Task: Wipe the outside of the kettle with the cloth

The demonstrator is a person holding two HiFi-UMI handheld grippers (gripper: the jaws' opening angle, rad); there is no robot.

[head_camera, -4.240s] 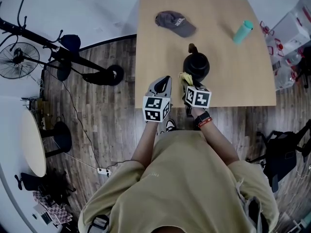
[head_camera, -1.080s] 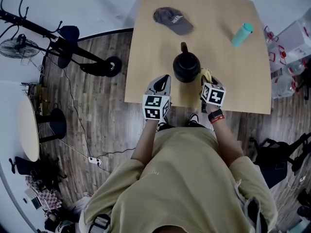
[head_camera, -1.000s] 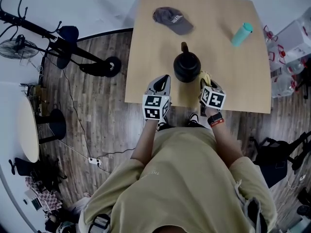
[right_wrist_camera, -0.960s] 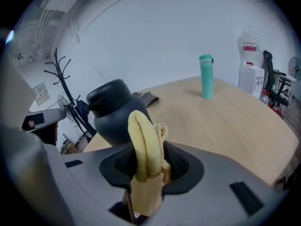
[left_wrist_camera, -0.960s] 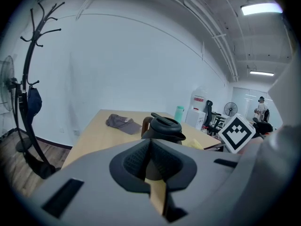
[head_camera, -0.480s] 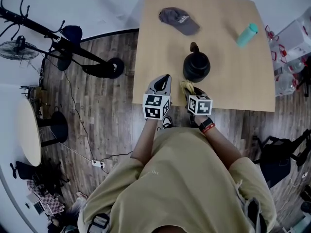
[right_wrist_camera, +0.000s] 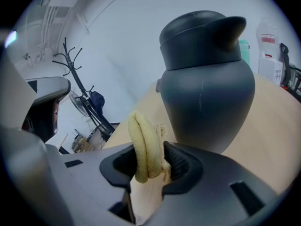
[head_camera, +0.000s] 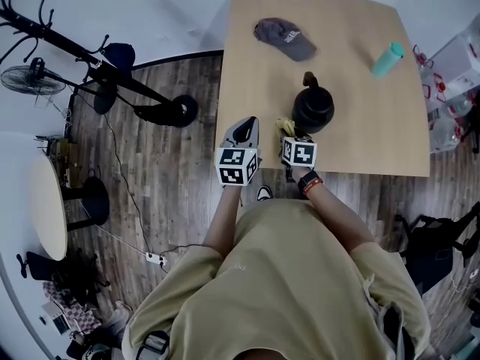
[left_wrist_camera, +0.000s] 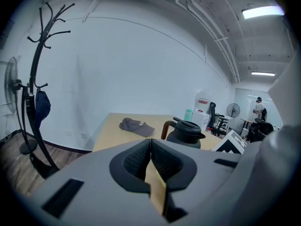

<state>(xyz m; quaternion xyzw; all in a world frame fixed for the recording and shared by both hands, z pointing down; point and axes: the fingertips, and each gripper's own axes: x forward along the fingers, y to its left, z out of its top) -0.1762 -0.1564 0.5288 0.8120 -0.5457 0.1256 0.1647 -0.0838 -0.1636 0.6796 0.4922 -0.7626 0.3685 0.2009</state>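
Observation:
The black kettle [head_camera: 313, 109] stands upright near the front of the tan table [head_camera: 360, 133], its handle pointing away from me. My right gripper [head_camera: 287, 133] is shut on a folded yellow cloth [head_camera: 285, 126], low at the kettle's near-left side. In the right gripper view the cloth [right_wrist_camera: 147, 147] sticks up between the jaws right in front of the kettle's body [right_wrist_camera: 207, 84]; whether they touch I cannot tell. My left gripper [head_camera: 245, 128] hovers at the table's front-left edge, shut and empty, with the kettle [left_wrist_camera: 186, 133] ahead to its right.
A grey cap [head_camera: 286, 38] lies at the table's back left and a teal bottle [head_camera: 390, 59] at its back right. A coat stand [head_camera: 112, 77] and a fan [head_camera: 31, 80] stand on the floor to the left. Boxes [head_camera: 459, 51] sit to the table's right.
The right gripper with the cloth has swept from the kettle's right side round its front to its near-left side. The left gripper has stayed put.

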